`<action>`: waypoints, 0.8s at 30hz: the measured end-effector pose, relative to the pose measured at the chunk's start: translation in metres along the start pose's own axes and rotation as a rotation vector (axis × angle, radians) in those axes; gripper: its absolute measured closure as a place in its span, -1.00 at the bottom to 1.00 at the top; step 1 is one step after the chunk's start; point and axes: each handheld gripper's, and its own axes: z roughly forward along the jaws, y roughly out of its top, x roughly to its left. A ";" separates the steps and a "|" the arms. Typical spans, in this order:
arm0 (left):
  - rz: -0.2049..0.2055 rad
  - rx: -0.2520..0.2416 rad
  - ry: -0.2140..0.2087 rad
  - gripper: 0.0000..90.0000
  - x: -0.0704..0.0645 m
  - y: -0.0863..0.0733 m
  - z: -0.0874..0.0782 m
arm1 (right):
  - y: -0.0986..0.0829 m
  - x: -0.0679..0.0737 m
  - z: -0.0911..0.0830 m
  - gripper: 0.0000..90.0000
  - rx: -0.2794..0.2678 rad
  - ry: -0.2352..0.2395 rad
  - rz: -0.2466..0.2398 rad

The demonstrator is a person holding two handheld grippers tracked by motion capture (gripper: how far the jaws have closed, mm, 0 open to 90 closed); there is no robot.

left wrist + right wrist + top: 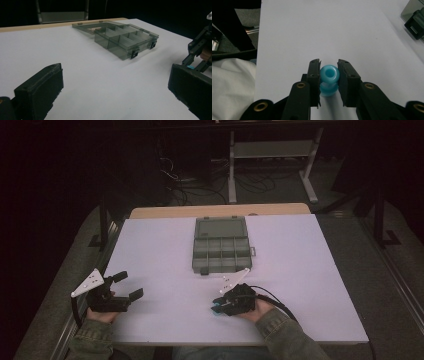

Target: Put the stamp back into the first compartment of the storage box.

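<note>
Nearest the high camera, the person's left gripper (122, 290) rested at the worktop's (165, 255) near left edge, its jaws spread wide with nothing between them. In the left gripper view those jaws framed bare white surface, with the compartment box (125, 41) well ahead of them and slightly to the right, its lid (95, 25) folded flat behind it.

Further right, the right gripper (218, 306) had its jaws pinching a small blue bead (329, 79), which sat between the pads (315, 75) close to their tips, its hole facing the camera on that gripper. The bead hung just above the worktop, the box well beyond the jaws in the high view.

The likely trouble was the grip itself: the bead looked smooth and rounded, held only across its waist, so a quick swing or any easing of pressure might let it squirt out and roll. Its small size also suggested it could clip a divider (221, 254) and land in the wrong compartment.
</note>
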 end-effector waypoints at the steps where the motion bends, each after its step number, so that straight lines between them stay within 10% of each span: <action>1: -0.001 -0.002 0.000 -1.00 0.000 0.000 0.000 | 0.000 -0.001 0.000 0.58 0.005 0.003 0.006; 24: 0.004 -0.004 -0.001 -1.00 -0.001 0.001 0.001 | 0.009 -0.007 -0.022 0.58 -0.025 -0.002 0.039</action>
